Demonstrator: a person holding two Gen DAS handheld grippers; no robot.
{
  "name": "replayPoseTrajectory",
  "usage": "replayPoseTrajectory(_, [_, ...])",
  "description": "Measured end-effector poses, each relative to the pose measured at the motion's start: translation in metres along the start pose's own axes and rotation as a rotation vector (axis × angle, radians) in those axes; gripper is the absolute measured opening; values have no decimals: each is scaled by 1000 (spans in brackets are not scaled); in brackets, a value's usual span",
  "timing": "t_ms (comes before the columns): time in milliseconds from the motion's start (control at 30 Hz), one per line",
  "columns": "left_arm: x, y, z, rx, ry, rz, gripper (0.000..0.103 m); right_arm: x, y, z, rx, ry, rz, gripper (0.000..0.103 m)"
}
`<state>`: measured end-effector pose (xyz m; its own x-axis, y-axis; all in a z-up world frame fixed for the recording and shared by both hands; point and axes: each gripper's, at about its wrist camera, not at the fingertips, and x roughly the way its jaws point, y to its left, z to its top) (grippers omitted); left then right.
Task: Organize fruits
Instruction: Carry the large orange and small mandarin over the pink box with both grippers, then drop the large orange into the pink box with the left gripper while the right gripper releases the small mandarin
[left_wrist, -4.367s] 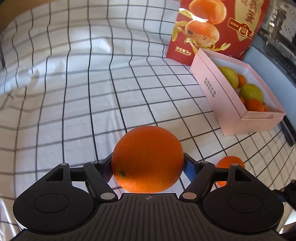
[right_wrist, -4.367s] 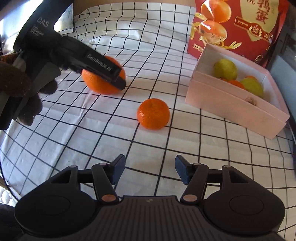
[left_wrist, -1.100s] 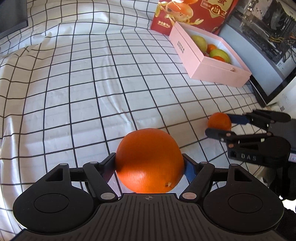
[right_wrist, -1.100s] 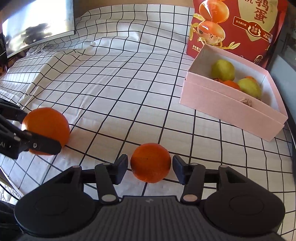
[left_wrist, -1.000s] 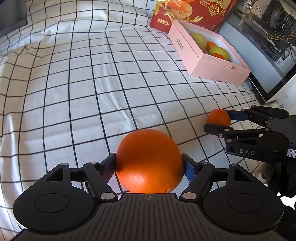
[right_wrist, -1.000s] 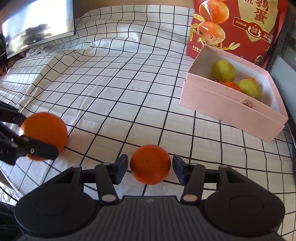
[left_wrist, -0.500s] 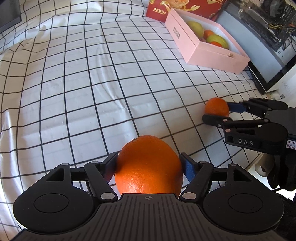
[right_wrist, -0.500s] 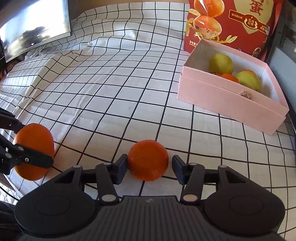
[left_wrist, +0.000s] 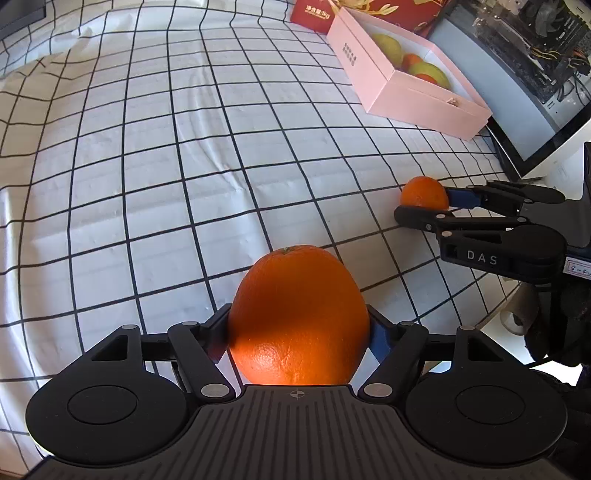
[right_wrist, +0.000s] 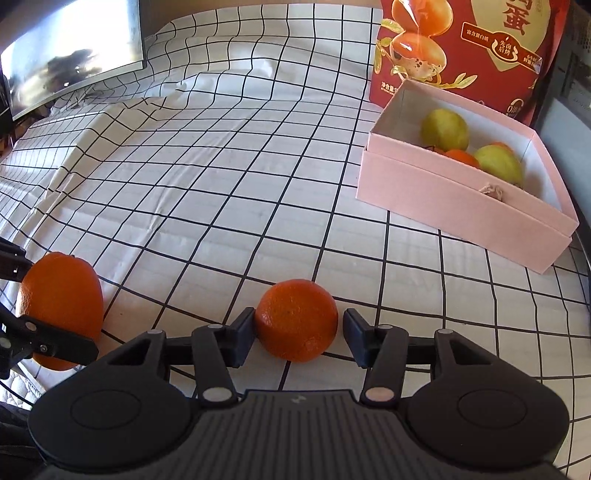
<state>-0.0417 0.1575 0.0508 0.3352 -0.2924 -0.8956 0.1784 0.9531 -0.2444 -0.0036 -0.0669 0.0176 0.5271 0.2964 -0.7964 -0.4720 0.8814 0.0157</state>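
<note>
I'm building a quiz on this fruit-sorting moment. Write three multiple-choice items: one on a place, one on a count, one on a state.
1. Where does the pink box stand?
A. in front of the red bag
B. on the monitor
C. under the cloth

2. How many yellow-green fruits show in the box?
A. none
B. two
C. five

3. What is the state of the small orange?
A. in the box
B. on the checked cloth, between the closing jaws of the right gripper
C. lifted high

Key:
1 A, the bag rises right behind the box.
2 B, two such fruits lie among orange ones.
3 B, it rests on the cloth with a gap at one pad.
</note>
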Motion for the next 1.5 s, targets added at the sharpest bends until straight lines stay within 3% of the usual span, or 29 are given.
replayPoseTrajectory(267, [2,-3,1,11,-26,24,77,-1,-2,0,-3,-6,18,45])
replayPoseTrajectory(500, [1,-12,27,-1,-65,-35,77,-14,-24,6,67,-46,-5,44])
replayPoseTrajectory(600, [-5,-27,60,6,-125,-90,77,-30,-42,18,95,-100,-35,44])
replayPoseTrajectory(700, [-15,-54,108,77,-227,-127,77,-52,-64,38,113,-183,-70,44])
replayPoseTrajectory(833, [-9,-94,179,146,-338,-138,77,-76,-96,69,113,-270,-141,44])
replayPoseTrajectory(933, [17,-112,232,132,-330,-154,77,-84,-119,85,111,-304,-188,44])
replayPoseTrajectory(1033, [54,-129,260,120,-287,-153,77,-80,-139,91,135,-300,-200,44])
replayPoseTrajectory(1200, [114,-150,268,221,-164,-84,77,-60,-162,83,191,-252,-190,44])
replayPoseTrajectory(1300, [111,-147,266,208,-207,-100,76,-49,-168,75,211,-219,-183,44])
replayPoseTrajectory(1400, [86,-135,268,152,-319,-167,74,-41,-174,70,209,-198,-181,44])
replayPoseTrajectory(1500, [54,-118,258,104,-403,-182,74,-35,-178,70,207,-190,-179,44])
